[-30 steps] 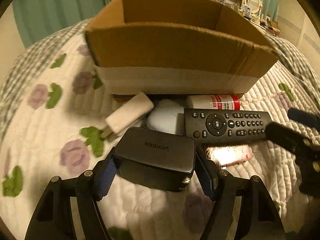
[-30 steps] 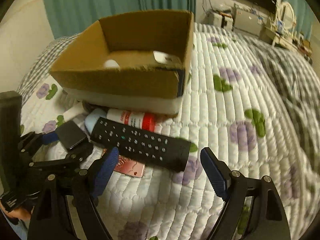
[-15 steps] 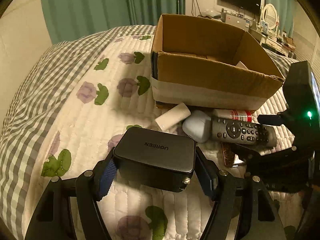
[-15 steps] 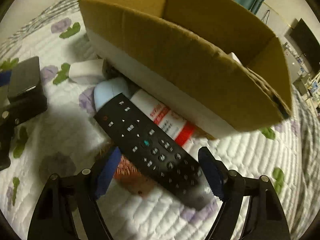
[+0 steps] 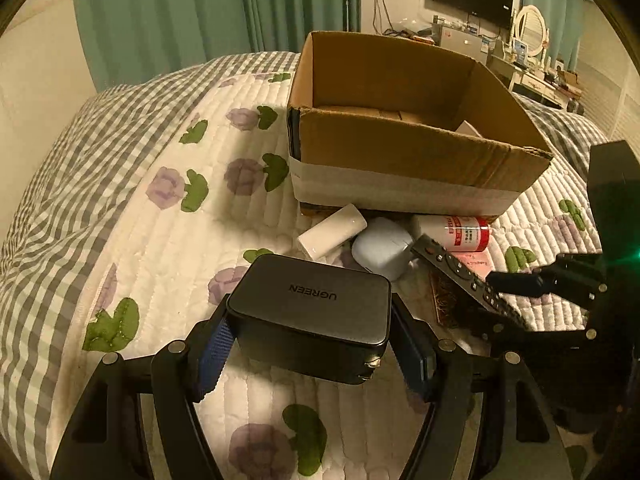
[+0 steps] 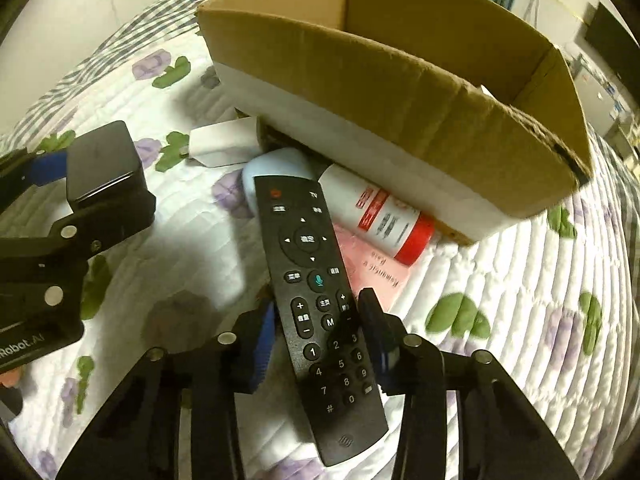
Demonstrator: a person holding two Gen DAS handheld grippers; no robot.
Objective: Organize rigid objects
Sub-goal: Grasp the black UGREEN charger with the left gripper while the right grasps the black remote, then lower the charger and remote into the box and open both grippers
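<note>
My left gripper is shut on a black UGREEN charger, held above the quilt in front of the cardboard box; the charger also shows at the left of the right wrist view. My right gripper is shut on a black remote control, whose far end points at the box. In the left wrist view the remote sits tilted at the right.
Against the box's front lie a white charger block, a pale blue case, a white bottle with red label and a pink card. A floral quilt covers the bed. Furniture stands behind.
My right gripper has moved in over the remote and closed on it, lifting its near end. My left gripper has drawn back from the box with the charger.
</note>
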